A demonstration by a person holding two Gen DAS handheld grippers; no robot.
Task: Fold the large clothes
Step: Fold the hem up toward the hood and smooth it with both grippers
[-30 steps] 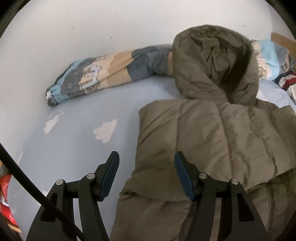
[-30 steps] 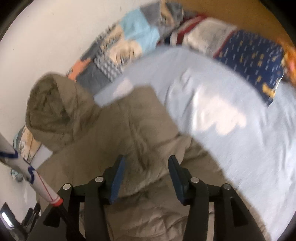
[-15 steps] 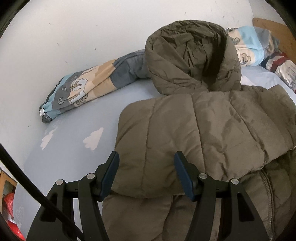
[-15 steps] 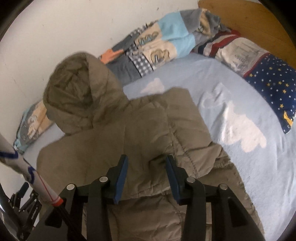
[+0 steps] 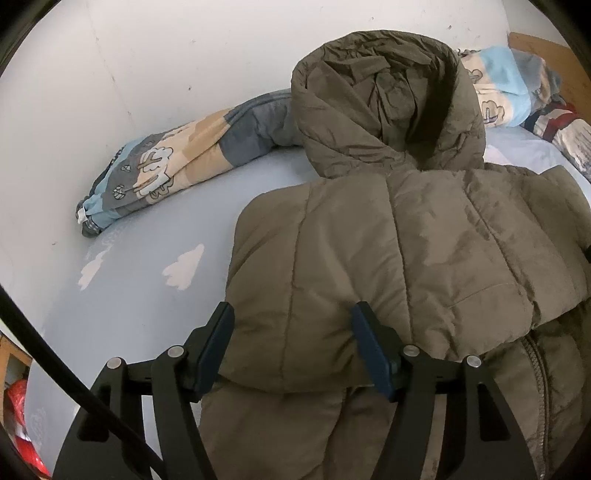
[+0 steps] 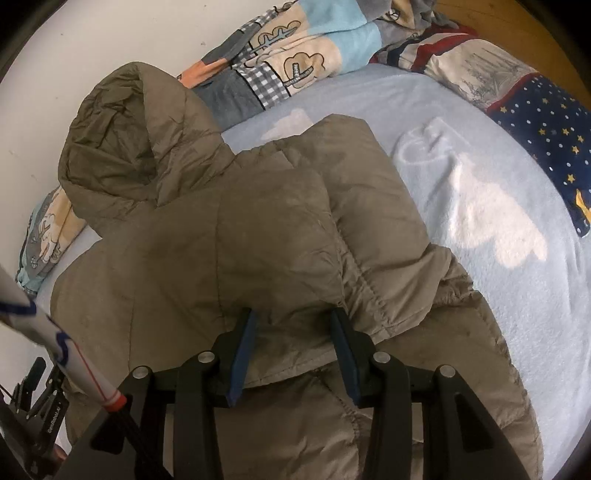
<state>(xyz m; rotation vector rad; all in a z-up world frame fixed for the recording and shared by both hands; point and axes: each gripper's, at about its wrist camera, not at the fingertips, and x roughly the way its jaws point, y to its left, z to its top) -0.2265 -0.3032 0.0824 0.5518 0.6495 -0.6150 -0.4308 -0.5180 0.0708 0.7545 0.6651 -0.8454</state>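
An olive padded jacket [image 5: 406, 240] lies on the pale blue bed, its hood [image 5: 380, 103] propped against the wall. Both sleeves are folded in over the chest. My left gripper [image 5: 291, 310] straddles the near edge of the folded part, its jaws opening while the puffy fabric still fills the gap and touches both pads. In the right wrist view the jacket [image 6: 240, 240] and its hood [image 6: 118, 140] show again. My right gripper [image 6: 293, 314] is shut on the gathered cuff edge of the folded sleeve.
A patchwork quilt [image 5: 177, 166] is rolled along the white wall behind the hood. Pillows, one navy with stars [image 6: 546, 125], lie by the wooden headboard [image 6: 517, 22]. Bare blue sheet [image 6: 461, 155] spreads on the jacket's right. A white rod with a red end [image 6: 74, 354] crosses the lower left.
Both grippers sank with the jacket's folded sleeves. The folded edge now lies fully between the left jaws. The right jaws narrowed onto the cuff edge.
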